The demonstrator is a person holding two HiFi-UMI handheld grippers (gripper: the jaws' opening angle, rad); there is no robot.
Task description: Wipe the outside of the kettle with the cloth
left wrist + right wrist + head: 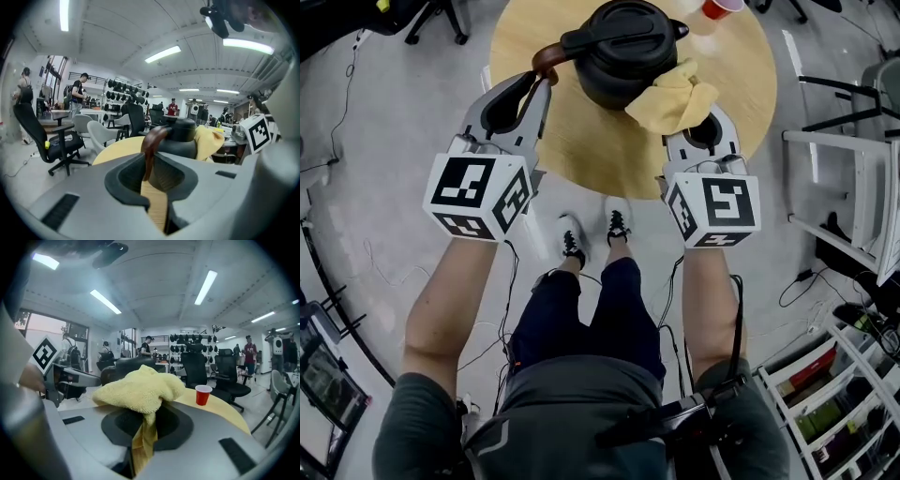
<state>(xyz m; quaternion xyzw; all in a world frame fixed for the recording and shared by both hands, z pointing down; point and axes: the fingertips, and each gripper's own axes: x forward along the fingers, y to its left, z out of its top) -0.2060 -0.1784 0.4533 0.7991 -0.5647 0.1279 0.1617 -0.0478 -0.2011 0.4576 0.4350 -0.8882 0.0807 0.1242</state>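
A black kettle (pixel 623 52) stands at the far side of the round wooden table (pixel 581 141). Its long handle runs left and ends in a brown grip (pixel 546 58). My left gripper (pixel 541 82) is shut on that brown grip (pixel 151 147), which runs up out of the narrow gap between the jaws. In my right gripper (pixel 696 117), which is shut on it, a yellow cloth (pixel 673 94) bunches over the jaws and lies against the kettle's right side. The right gripper view has the cloth (pixel 140 390) hiding most of the kettle (pixel 124 367).
A red cup (pixel 203 394) stands on the table's far right part, also at the top edge in the head view (pixel 722 7). A white metal rack (pixel 853 187) is to the right of the table. Office chairs (pixel 56 140) and several people fill the room behind.
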